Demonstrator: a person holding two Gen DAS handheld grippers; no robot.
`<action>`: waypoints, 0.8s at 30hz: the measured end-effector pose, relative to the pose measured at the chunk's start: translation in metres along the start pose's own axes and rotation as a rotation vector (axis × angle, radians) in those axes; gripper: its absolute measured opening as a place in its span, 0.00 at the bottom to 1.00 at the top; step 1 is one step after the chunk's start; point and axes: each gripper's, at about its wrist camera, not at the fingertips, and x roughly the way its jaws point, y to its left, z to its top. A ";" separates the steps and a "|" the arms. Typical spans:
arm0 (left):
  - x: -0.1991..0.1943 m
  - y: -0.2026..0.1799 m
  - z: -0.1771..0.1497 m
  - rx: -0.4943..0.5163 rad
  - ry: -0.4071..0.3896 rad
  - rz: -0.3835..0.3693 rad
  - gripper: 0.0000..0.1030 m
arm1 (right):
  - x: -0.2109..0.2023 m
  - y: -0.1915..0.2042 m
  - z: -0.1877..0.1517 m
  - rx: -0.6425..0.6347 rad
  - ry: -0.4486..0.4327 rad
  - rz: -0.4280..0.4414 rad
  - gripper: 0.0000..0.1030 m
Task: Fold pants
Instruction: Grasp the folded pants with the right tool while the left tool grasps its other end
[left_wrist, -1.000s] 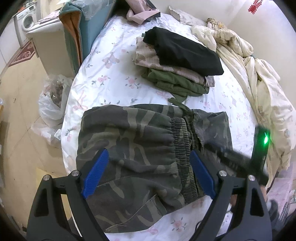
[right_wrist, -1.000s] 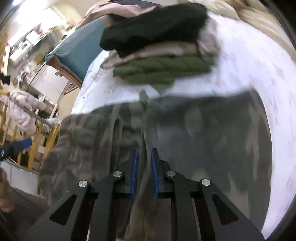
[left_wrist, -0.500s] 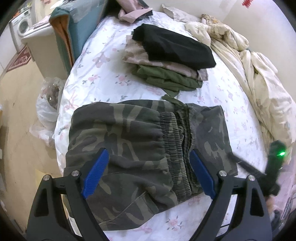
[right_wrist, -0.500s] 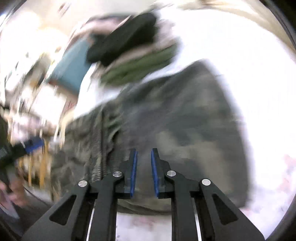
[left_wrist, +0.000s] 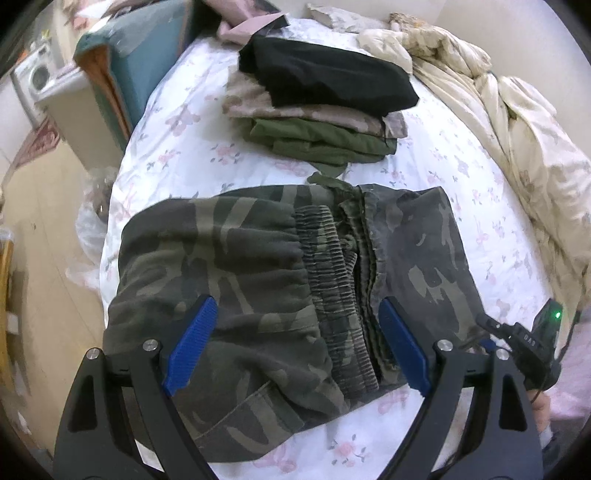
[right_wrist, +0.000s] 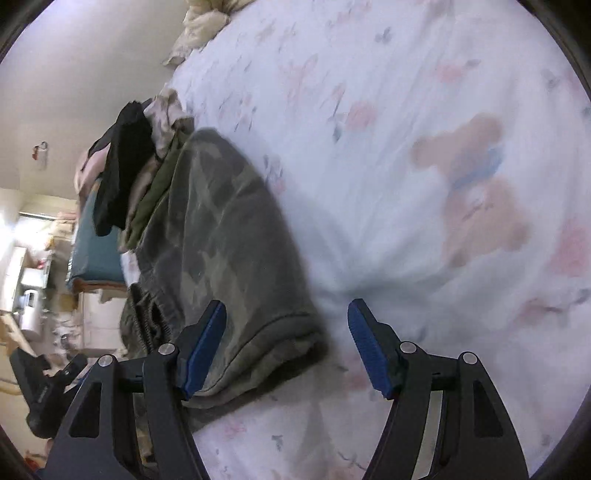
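Observation:
The camouflage pants (left_wrist: 258, 280) lie folded on the flowered bed sheet (left_wrist: 192, 147), both ends laid over the middle and the elastic waistband showing. My left gripper (left_wrist: 295, 343) is open and hovers over the near part of the pants. My right gripper (right_wrist: 286, 343) is open and empty, tilted on its side, over the near right corner of the pants (right_wrist: 221, 236). The right gripper also shows at the right edge of the left wrist view (left_wrist: 524, 339).
A stack of folded clothes (left_wrist: 321, 107), black on top, lies beyond the pants. A crumpled cream duvet (left_wrist: 517, 122) runs along the right. A teal chair (left_wrist: 136, 70) and a plastic bag (left_wrist: 92, 218) stand left of the bed.
My right gripper has opened, let go of the pants, pulled back to their right edge and rolled sideways. The left gripper stayed open above the pants.

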 end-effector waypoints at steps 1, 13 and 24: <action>0.002 -0.003 0.000 0.021 0.001 0.016 0.85 | -0.001 0.000 -0.001 -0.003 -0.002 0.019 0.46; 0.047 -0.098 0.077 0.106 0.128 -0.048 0.84 | -0.049 0.111 -0.028 -0.455 -0.127 0.205 0.08; 0.122 -0.226 0.112 0.313 0.291 -0.039 0.84 | -0.033 0.140 -0.041 -0.596 -0.075 0.245 0.08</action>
